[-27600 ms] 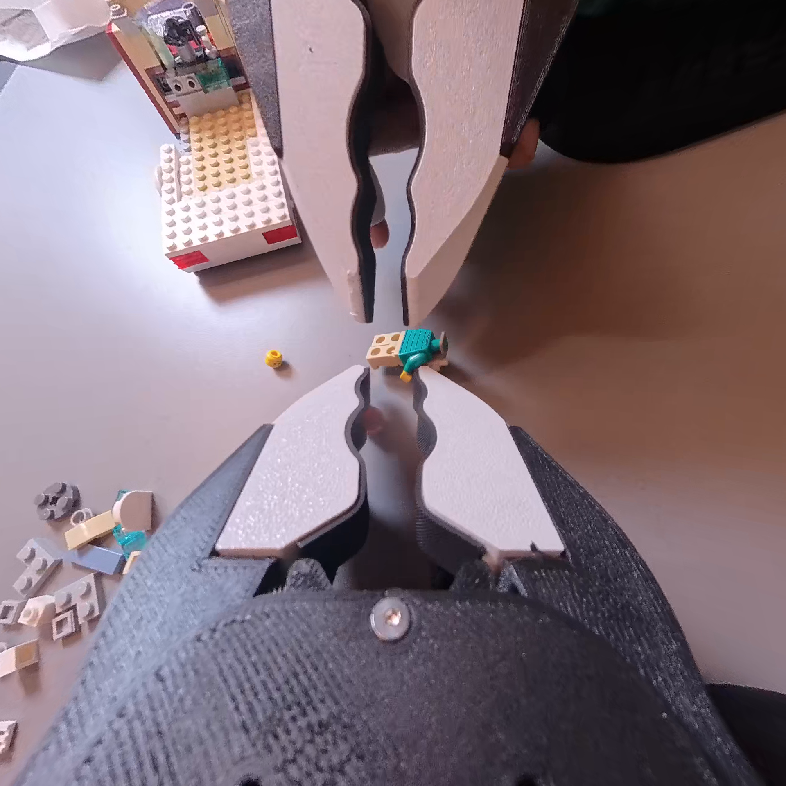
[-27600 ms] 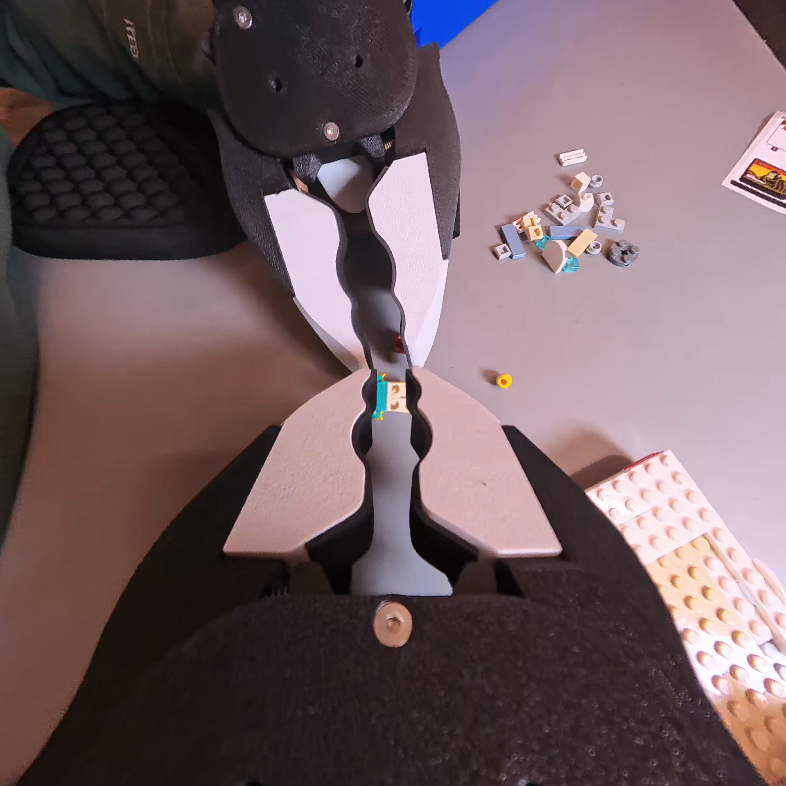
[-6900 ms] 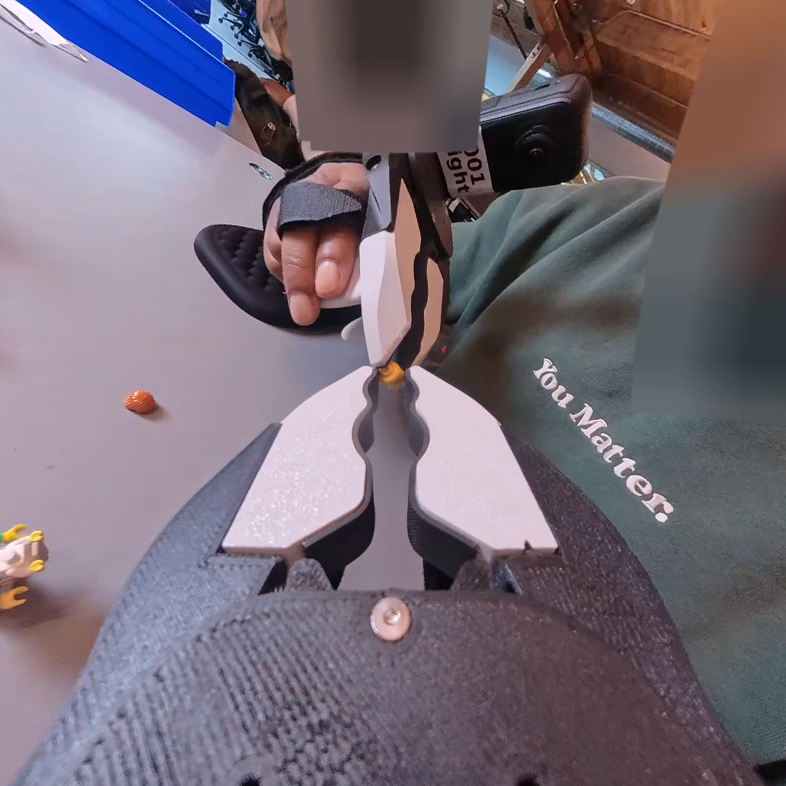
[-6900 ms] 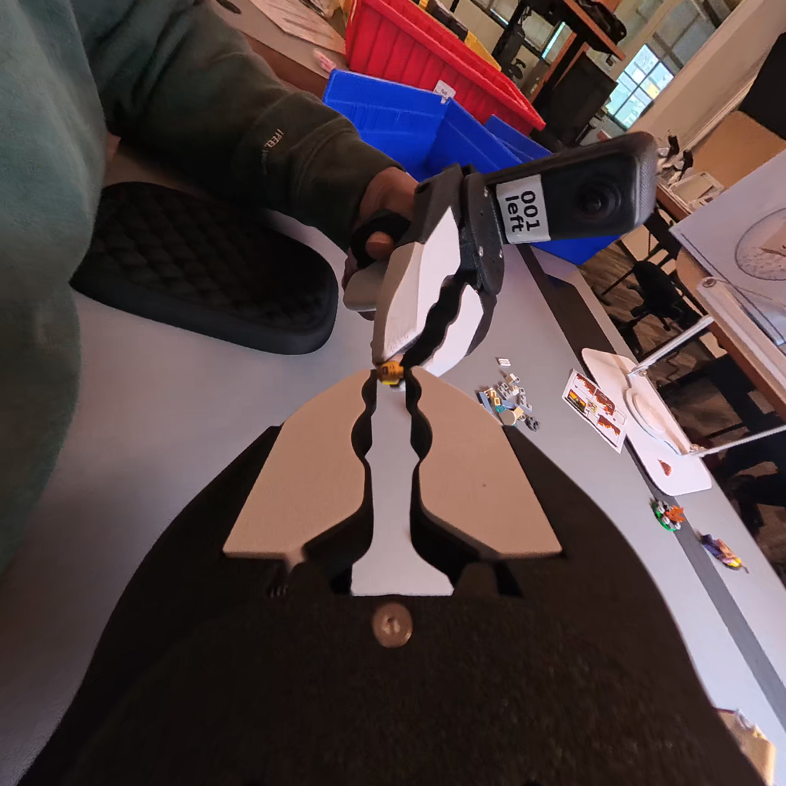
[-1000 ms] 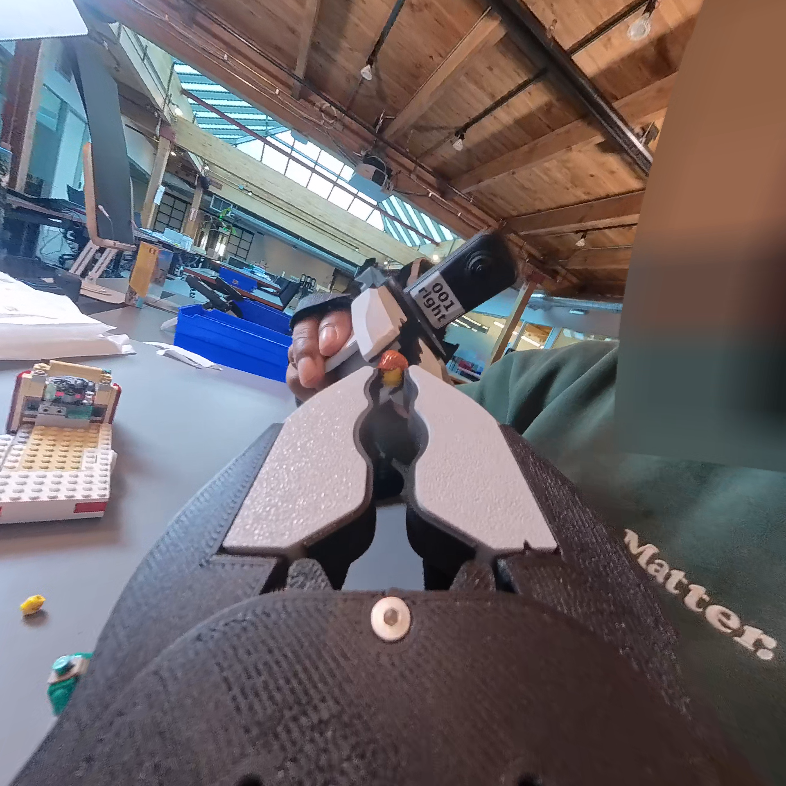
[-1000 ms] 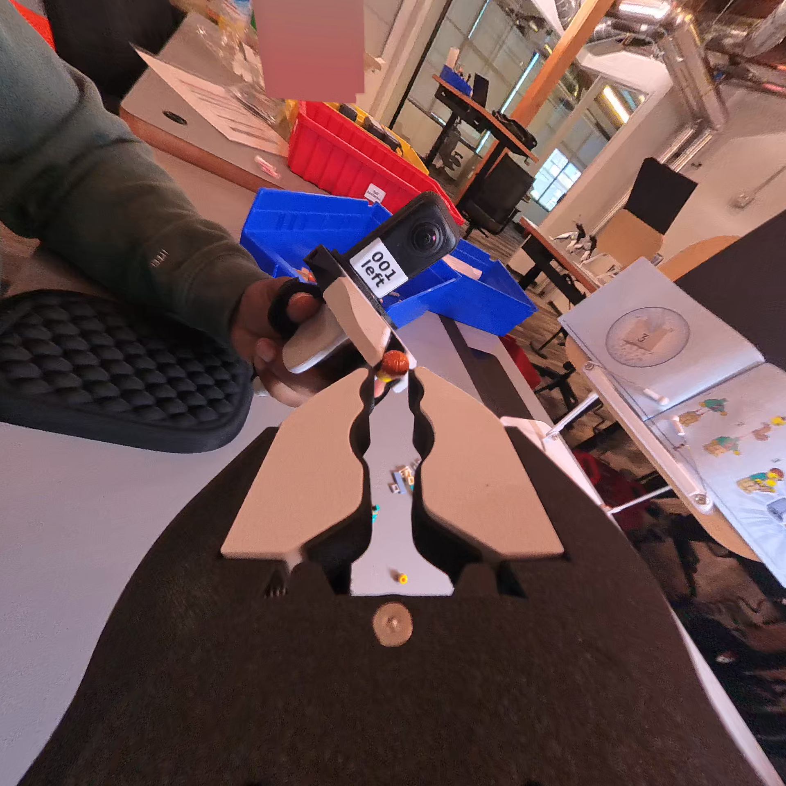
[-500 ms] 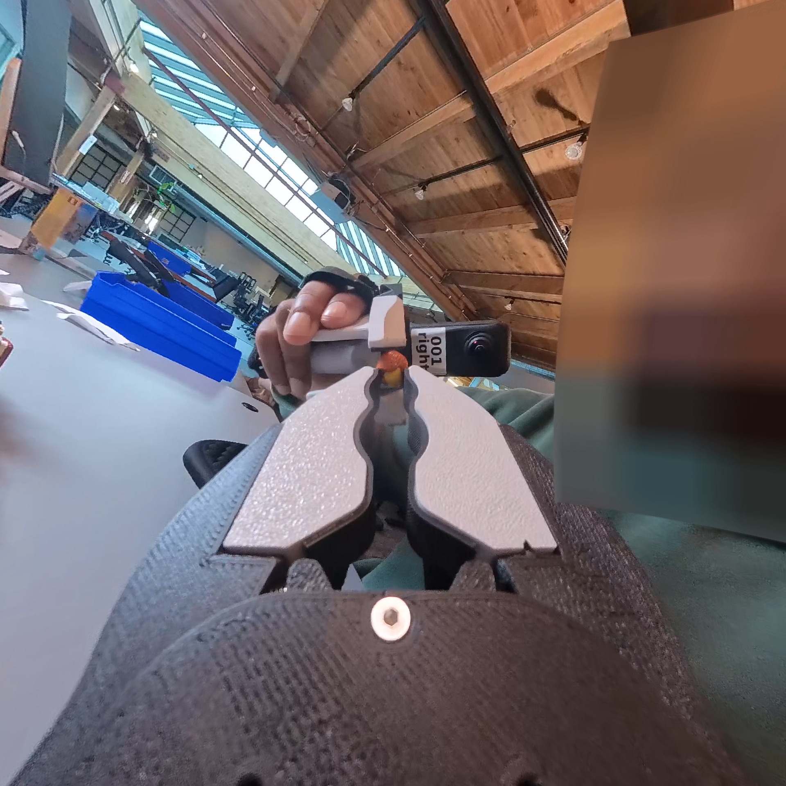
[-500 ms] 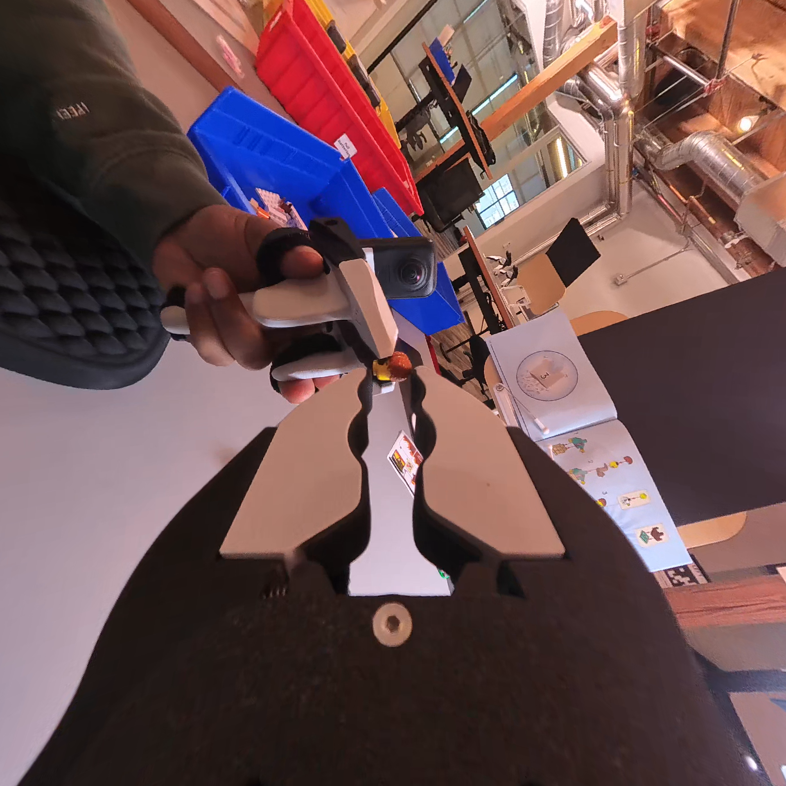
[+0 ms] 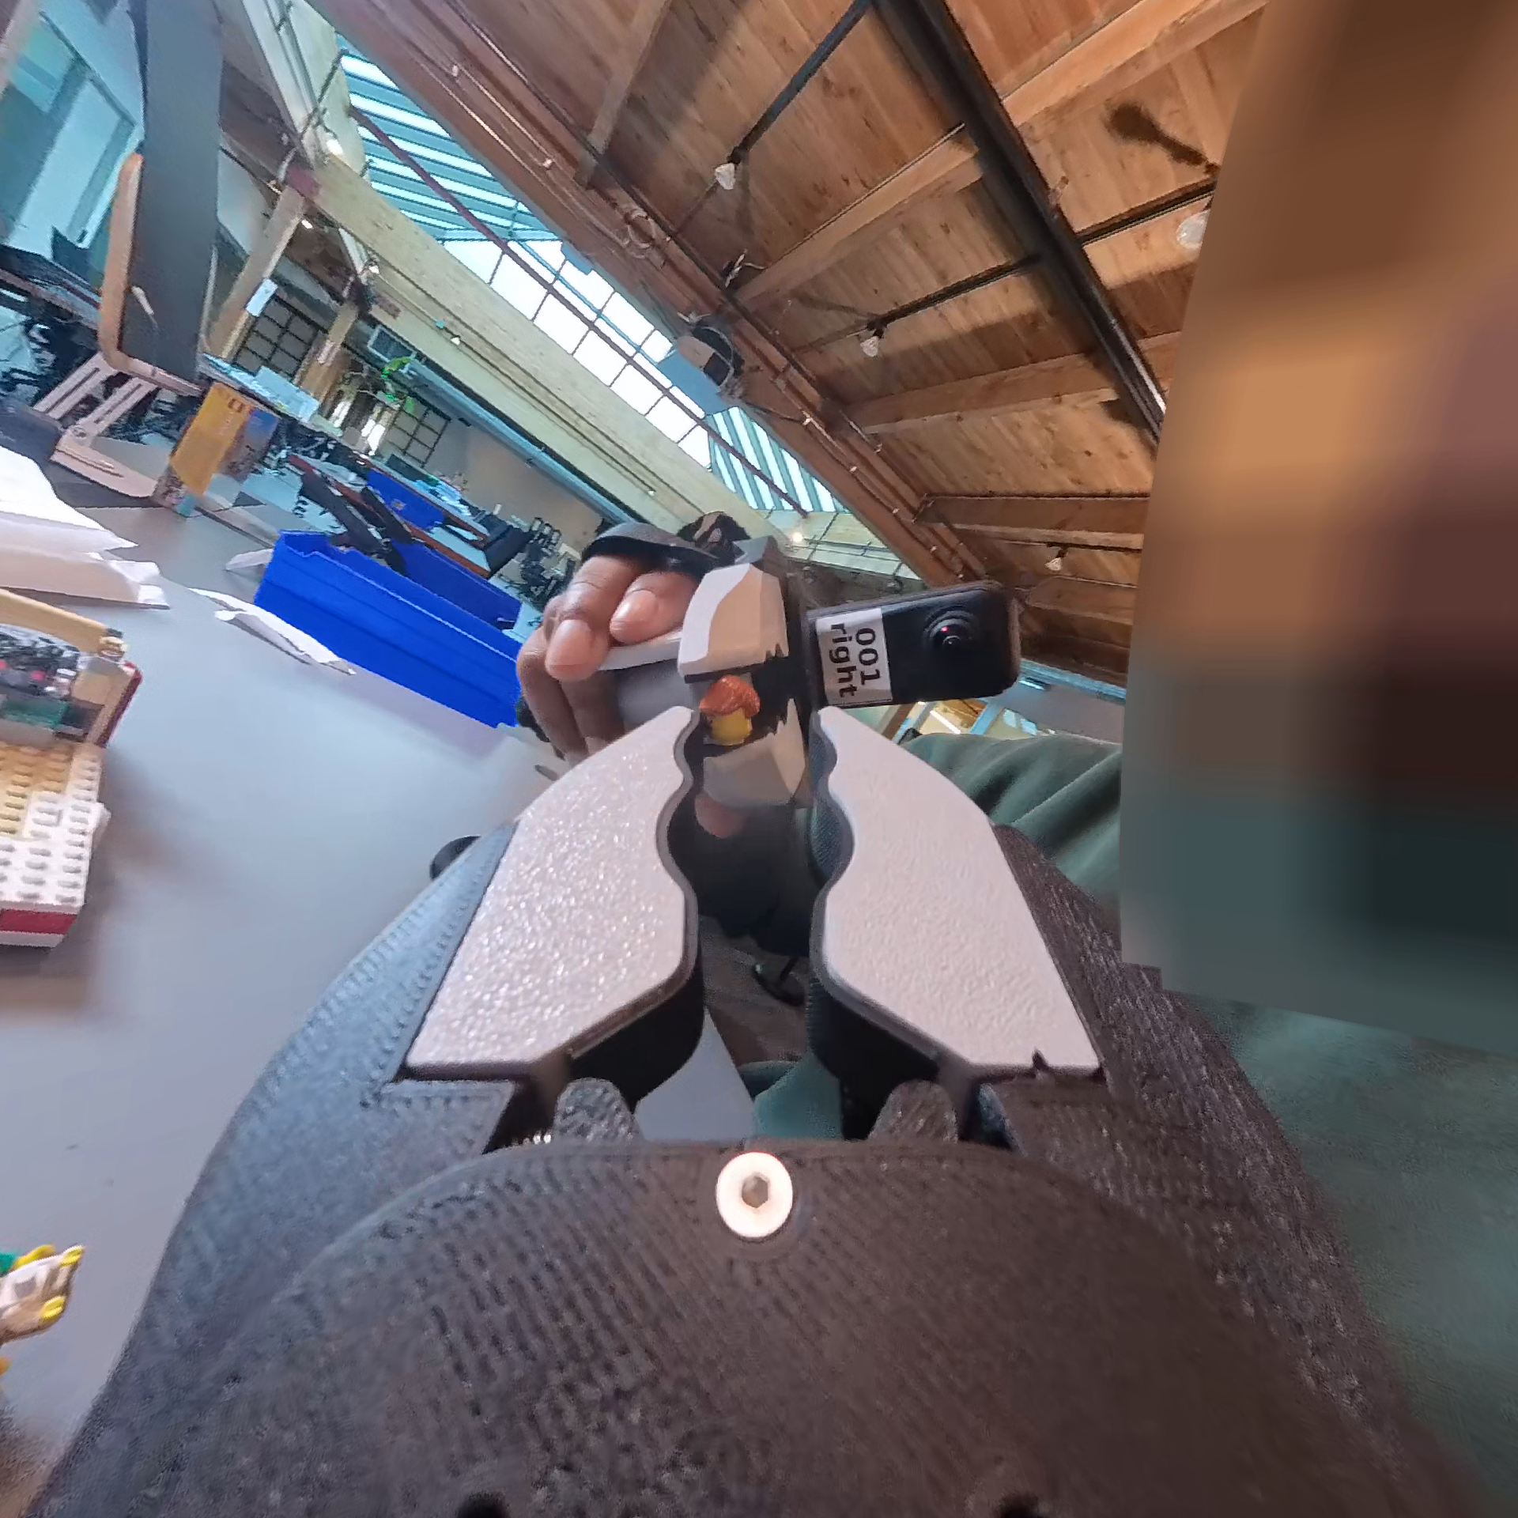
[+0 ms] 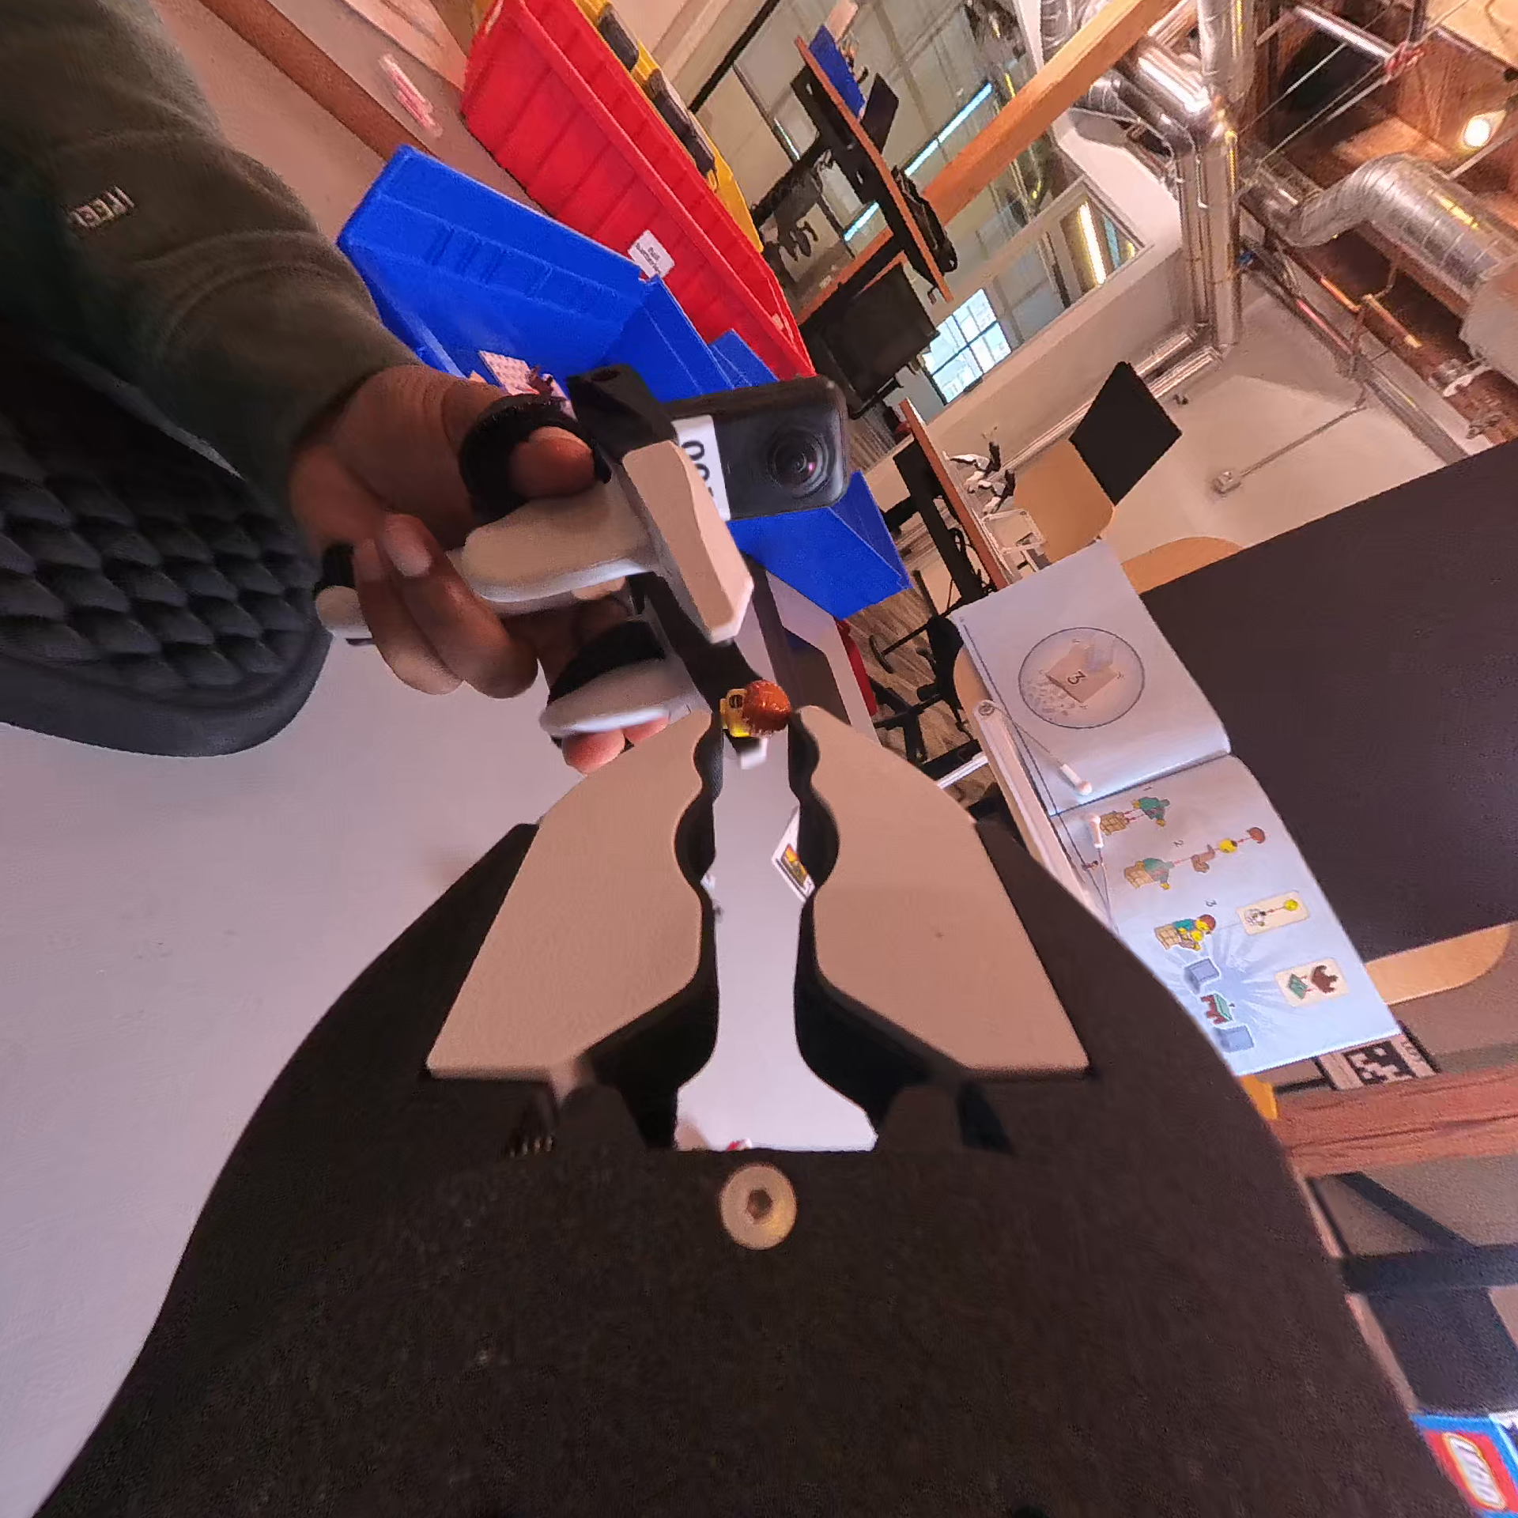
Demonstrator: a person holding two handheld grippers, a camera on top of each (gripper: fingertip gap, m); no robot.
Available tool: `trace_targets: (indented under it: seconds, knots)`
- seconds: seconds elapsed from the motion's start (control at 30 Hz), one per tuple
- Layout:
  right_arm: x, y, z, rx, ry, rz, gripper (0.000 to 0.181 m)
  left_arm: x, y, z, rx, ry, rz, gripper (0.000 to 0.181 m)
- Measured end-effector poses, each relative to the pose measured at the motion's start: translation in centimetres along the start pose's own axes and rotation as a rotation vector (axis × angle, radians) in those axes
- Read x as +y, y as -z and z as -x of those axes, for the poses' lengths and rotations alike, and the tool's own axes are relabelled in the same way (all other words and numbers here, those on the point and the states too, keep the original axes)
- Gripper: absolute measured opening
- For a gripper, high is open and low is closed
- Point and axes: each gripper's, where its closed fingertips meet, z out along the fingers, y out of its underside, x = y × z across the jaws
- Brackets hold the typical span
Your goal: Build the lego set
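Observation:
A yellow minifigure head with orange-brown hair point(image 10: 752, 708) sits between the tips of my right gripper point(image 10: 752, 727), which is shut on it. In the left wrist view the same head point(image 9: 727, 713) shows just past my left gripper point(image 9: 753, 723), by its left fingertip. The left gripper's jaws stand apart and hold nothing. The right wrist view shows the left gripper point(image 10: 706, 657) from the side, open, with the head at its tips. Both grippers are held up above the grey table point(image 9: 246, 780).
A white and tan lego build point(image 9: 41, 788) stands at the table's left. A small minifigure point(image 9: 33, 1306) lies at the lower left. Blue bins point(image 10: 509, 271), a red bin point(image 10: 608, 123), a black pad point(image 10: 123, 575) and an open instruction booklet point(image 10: 1191, 862) are around. My left and right fingertips are right by each other.
My left gripper has opened and let go of the head. The right gripper now holds it alone. Both views have tilted slightly.

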Motion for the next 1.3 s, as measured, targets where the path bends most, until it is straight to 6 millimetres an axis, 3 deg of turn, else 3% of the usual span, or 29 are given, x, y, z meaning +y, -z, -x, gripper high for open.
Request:
trace_targets:
  seconds: [0.03,0.2,0.37,0.83,1.2,1.3]
  knots:
    - [-0.1,0.0,0.0,0.007,0.009,-0.005,0.015,0.0,0.0,0.4,-0.031,0.002,0.001,0.033]
    - [-0.3,0.1,0.0,0.013,0.014,-0.011,0.015,0.0,0.2,0.8,-0.070,-0.021,0.020,0.034]
    - [0.0,0.4,-0.7,-0.009,-0.099,-0.019,0.015,0.2,0.4,1.2,-0.115,-0.053,0.065,0.016]
    - [0.5,0.0,0.1,-0.032,-0.096,0.010,0.015,0.4,0.1,1.1,-0.165,-0.186,0.105,0.008]
    - [0.5,0.2,0.2,-0.025,-0.112,0.014,0.014,0.5,0.1,0.9,-0.141,-0.206,0.101,0.009]
    - [0.5,0.3,0.0,-0.020,-0.128,0.000,0.014,0.3,0.5,1.5,-0.171,-0.196,0.101,0.020]
